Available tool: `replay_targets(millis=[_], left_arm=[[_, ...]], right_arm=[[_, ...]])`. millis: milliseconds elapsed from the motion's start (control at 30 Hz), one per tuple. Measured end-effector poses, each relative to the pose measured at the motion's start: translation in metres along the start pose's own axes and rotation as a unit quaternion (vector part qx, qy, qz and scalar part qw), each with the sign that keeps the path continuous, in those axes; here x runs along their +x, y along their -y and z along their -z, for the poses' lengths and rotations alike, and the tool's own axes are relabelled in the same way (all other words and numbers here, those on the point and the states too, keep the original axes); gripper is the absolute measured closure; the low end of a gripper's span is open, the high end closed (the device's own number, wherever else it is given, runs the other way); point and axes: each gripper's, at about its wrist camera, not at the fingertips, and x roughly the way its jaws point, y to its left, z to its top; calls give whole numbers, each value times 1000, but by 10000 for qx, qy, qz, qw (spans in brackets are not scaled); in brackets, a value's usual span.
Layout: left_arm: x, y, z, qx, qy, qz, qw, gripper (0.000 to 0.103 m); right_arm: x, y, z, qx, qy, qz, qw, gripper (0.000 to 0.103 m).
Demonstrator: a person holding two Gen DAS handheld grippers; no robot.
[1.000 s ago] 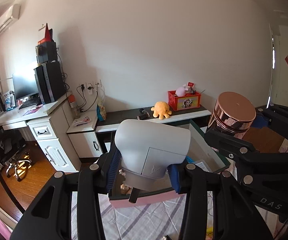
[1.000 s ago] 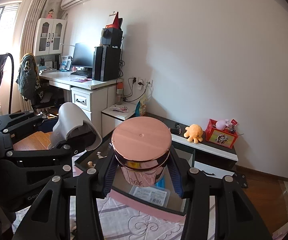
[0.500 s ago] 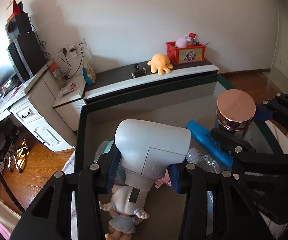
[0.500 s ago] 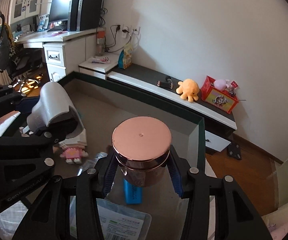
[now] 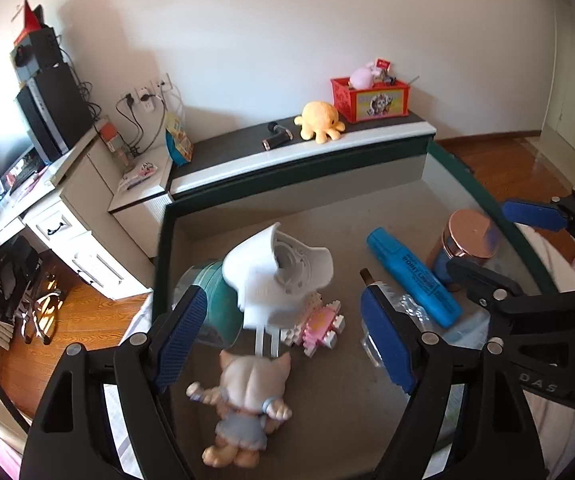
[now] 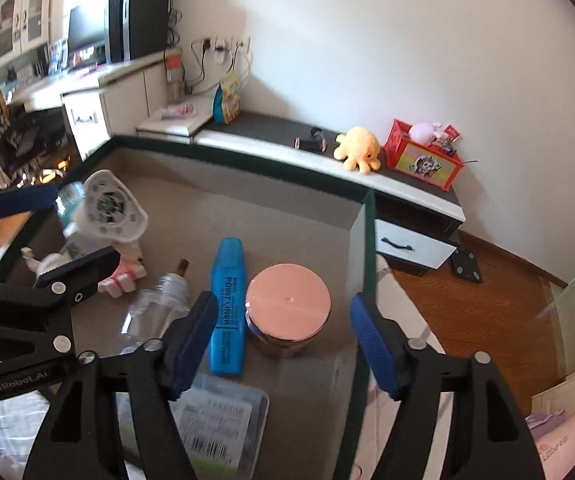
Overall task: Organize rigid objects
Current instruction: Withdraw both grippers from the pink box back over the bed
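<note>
Rose-gold lidded jar [image 6: 288,310] and grey hair-dryer-shaped plastic piece [image 5: 277,270] both sitting loose in the green-edged box [image 6: 368,216]

Both grippers have just been opening: the right gripper [image 6: 283,342] stands wide around the jar, pads clear of it, jar upright on the box floor beside the blue highlighter marker [image 6: 227,304]. The left gripper [image 5: 283,342] is released too, and the grey piece lies tipped over ahead of its blue pads [image 5: 181,336] (blurry, can't tell if it's settled), on top of a pink-and-white block toy [image 5: 321,322], with a cat-like figurine [image 5: 247,400] nearer the camera.
</note>
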Motion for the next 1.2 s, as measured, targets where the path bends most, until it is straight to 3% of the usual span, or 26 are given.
replay_targets(millis=[33,167,333,500,533,600,933,1200], left_arm=[[-14,-3,2,-82,138,-14,9999,18],[-81,-13,22,-315,764,-24,9966,2],[-166,-16,63,-458,1435,-81,9886,0],[-236,-16,108,-736,1844,-268,9797,0],[-250,-16,118,-772,1930,-298,9777,0],[-274,-14,136,-847,2032,-388,9747,0],[-358,-5,216,-1094,2346,-683,9635,0],[-402,6,247,-1114,2667,-970,9524,0]], right_arm=[[-10,0,1,84,112,-67,9999,23],[-76,3,18,475,748,-486,9949,20],[-151,-22,47,499,1353,-422,9887,15],[-216,-49,87,547,1852,-564,9796,13],[-227,-53,95,582,1912,-542,9783,8],[-249,-64,108,585,2058,-523,9754,0],[-329,-99,172,566,2546,-404,9645,0],[-370,-109,204,600,2763,-288,9588,0]])
